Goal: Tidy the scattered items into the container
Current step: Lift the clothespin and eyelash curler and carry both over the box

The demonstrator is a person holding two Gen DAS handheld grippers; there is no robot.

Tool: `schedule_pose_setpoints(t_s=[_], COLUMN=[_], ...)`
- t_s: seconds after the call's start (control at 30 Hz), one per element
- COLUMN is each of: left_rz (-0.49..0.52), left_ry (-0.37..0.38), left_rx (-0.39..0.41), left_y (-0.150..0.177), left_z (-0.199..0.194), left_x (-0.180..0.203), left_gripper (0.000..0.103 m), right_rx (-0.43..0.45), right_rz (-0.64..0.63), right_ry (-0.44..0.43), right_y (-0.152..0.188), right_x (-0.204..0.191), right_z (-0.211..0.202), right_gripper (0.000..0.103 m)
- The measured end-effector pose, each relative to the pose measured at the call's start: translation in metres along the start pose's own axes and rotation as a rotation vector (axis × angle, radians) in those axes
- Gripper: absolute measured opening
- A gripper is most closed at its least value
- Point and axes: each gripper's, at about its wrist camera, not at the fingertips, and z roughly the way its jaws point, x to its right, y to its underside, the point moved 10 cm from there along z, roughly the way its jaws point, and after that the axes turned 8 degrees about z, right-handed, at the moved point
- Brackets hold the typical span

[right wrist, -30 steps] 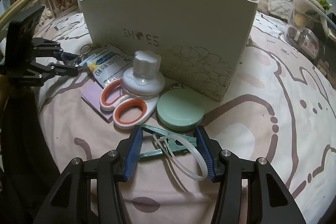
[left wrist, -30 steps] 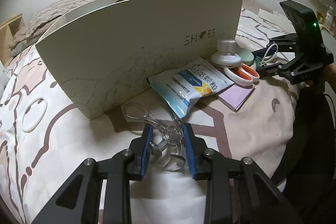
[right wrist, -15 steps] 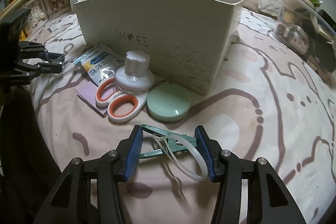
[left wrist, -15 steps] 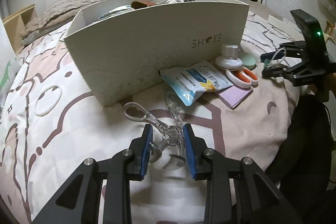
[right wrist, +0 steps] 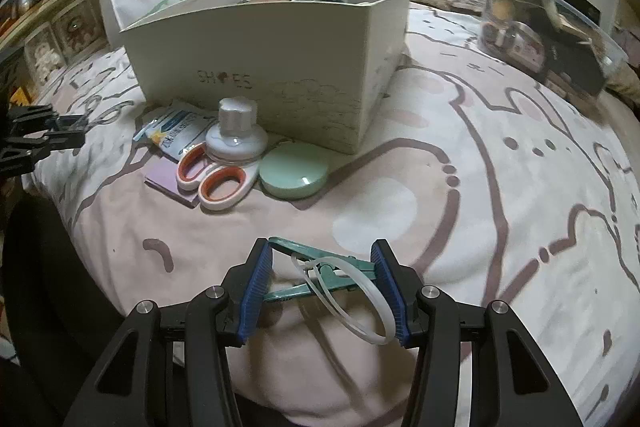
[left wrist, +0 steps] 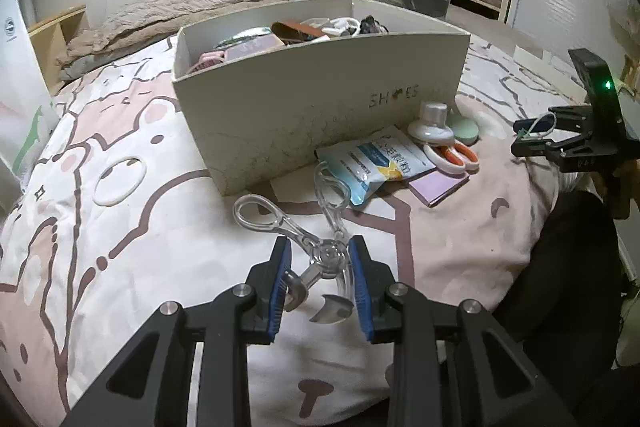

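Your left tool point(left wrist: 320, 267) grips the clear eyelash curler point(left wrist: 316, 247); your right tool point(right wrist: 322, 281) clamps the green clothespin point(right wrist: 320, 273) near the shoe box point(right wrist: 280, 67).

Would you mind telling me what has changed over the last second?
Both claws rose, each carrying its load: the left claw lifted the eyelash curler, the right claw the clip with its white tie, so the box interior now shows. Box, scissors and packet stayed put.
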Motion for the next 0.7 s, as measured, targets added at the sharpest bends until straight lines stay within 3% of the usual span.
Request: schedule_pose_setpoints(t_s=[0.33,0.7], left_rz=[-0.032,-0.052], left_ry=[-0.035,-0.090], left_rx=[0.066,0.173], left_y=[-0.008,-0.045], left_z=[-0.037,-0.087], left_x=[-0.007,-0.029], left_gripper=[0.029,0.029], right_rx=[0.106,0.235], right_rz=[0.089,0.101], right_ry=[0.035,0.061], right_y=[-0.015,-0.050], right_x=[0.016,0.010], right_z=[-0.048,-0.111], right_gripper=[0.052,0.052])
